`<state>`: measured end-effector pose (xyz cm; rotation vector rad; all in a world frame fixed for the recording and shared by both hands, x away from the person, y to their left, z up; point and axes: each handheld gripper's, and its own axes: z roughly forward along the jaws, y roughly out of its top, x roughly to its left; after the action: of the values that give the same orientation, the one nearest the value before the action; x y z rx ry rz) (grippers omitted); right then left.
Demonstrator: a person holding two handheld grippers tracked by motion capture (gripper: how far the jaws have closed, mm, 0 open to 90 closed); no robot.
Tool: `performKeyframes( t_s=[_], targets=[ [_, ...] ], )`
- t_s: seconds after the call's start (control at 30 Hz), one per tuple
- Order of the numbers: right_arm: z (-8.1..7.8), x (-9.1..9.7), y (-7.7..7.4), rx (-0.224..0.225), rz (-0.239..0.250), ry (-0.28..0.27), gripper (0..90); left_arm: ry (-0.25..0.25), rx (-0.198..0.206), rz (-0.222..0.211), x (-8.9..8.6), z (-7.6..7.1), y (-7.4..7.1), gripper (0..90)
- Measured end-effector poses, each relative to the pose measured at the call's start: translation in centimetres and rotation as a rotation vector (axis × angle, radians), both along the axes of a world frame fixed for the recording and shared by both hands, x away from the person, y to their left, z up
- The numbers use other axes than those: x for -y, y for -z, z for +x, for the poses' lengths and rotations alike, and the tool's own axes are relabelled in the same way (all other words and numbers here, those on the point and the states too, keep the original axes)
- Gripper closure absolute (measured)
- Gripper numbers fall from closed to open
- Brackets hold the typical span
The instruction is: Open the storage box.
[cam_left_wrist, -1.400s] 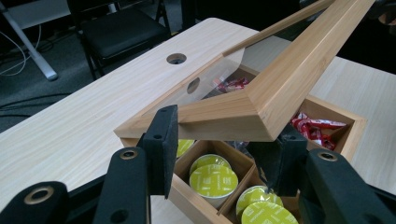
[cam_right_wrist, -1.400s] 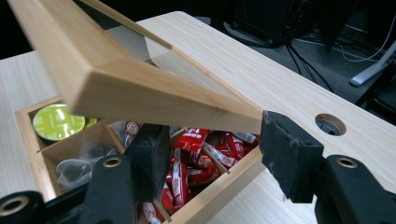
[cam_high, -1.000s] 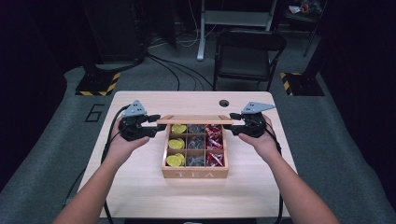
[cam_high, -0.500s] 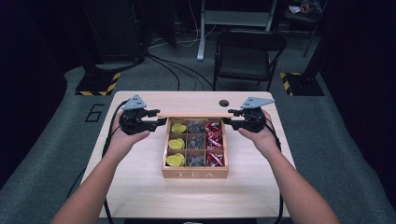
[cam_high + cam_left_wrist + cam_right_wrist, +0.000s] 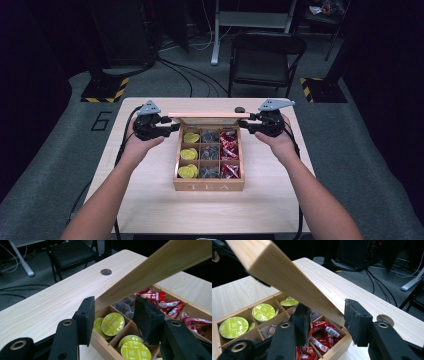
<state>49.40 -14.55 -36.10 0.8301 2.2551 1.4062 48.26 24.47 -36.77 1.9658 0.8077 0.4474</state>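
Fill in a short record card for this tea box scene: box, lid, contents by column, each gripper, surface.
box: wooden tea box marked TEA, nine compartments
lid: lid raised at the far side, tilted over the box
left column: green-topped capsules
middle column: dark packets
right column: red sachets
left gripper: left gripper at the lid's left end, jaws apart around its edge
right gripper: right gripper at the lid's right end, jaws either side of its edge; grip unclear
surface: pale wooden table
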Motion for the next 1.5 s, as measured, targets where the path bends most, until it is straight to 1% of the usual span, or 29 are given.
performKeyframes(
  t_s=[0.07,0.17,0.2,0.33,0.37,0.4,0.53,0.67,0.83,0.9,0.97,1.0,1.07,1.13,1.17,1.23,1.3,1.4,1.5],
  targets=[
    [0.1,0.0,0.0,-0.001,0.003,0.000,56.1,-0.008,-0.018,-0.002,0.1,0.4,0.3,52.1],
    [0.2,0.0,-0.2,-0.004,-0.002,0.002,56.3,-0.019,-0.022,0.007,0.2,0.8,0.5,52.7],
    [0.3,0.0,-0.2,-0.003,-0.003,0.003,56.4,-0.028,-0.020,-0.001,0.2,0.9,0.6,53.4],
    [0.6,0.0,-0.4,-0.012,0.007,0.010,56.6,-0.038,-0.021,-0.012,0.4,1.3,0.8,55.1],
    [0.7,-0.1,-0.4,-0.008,0.005,0.008,56.7,-0.044,-0.021,-0.015,0.4,1.4,0.8,55.2],
    [0.7,-0.1,-0.5,-0.009,0.006,0.011,56.8,-0.042,-0.023,-0.010,0.4,1.5,0.8,55.3],
    [0.8,-0.1,-0.5,-0.010,0.005,0.011,56.9,-0.065,-0.027,-0.006,0.7,2.0,1.0,57.9],
    [0.9,-0.1,-0.6,-0.017,0.007,0.016,57.1,-0.082,-0.023,0.000,1.0,2.3,1.1,59.0],
    [1.1,-0.1,-0.6,-0.016,0.024,0.023,57.5,-0.099,-0.002,0.010,1.3,2.5,1.0,59.5],
    [1.3,0.0,-0.6,-0.009,0.027,0.025,57.4,-0.101,-0.006,0.009,1.3,2.6,0.9,59.7],
    [1.4,0.0,-0.6,-0.014,0.034,0.028,56.6,-0.100,-0.012,0.007,1.2,2.7,0.8,59.7],
    [1.5,0.0,-0.6,-0.018,0.041,0.031,54.7,-0.101,-0.012,0.000,1.2,2.8,0.9,59.9],
    [1.5,-0.1,-0.5,-0.018,0.034,0.051,51.3,-0.100,-0.015,-0.012,1.1,2.9,0.9,59.8],
    [1.6,-0.2,-0.3,-0.018,0.017,0.065,49.6,-0.099,-0.018,-0.010,1.1,3.0,0.8,59.9],
    [1.8,-0.3,-0.2,-0.011,0.007,0.066,49.6,-0.098,-0.016,-0.006,1.1,3.1,0.8,59.9],
    [1.9,-0.3,0.1,-0.024,0.003,0.076,49.5,-0.100,-0.019,0.000,1.2,3.2,0.7,60.1],
    [2.2,-0.4,0.3,-0.021,-0.004,0.080,49.5,-0.105,-0.017,0.002,1.3,3.3,0.6,60.4],
    [2.5,-0.6,0.8,-0.020,-0.018,0.083,49.6,-0.111,-0.020,-0.002,1.3,3.6,0.5,60.4],
    [2.8,-0.8,1.4,-0.020,-0.027,0.099,49.5,-0.116,-0.020,-0.008,1.3,3.8,0.4,60.7]
  ],
)
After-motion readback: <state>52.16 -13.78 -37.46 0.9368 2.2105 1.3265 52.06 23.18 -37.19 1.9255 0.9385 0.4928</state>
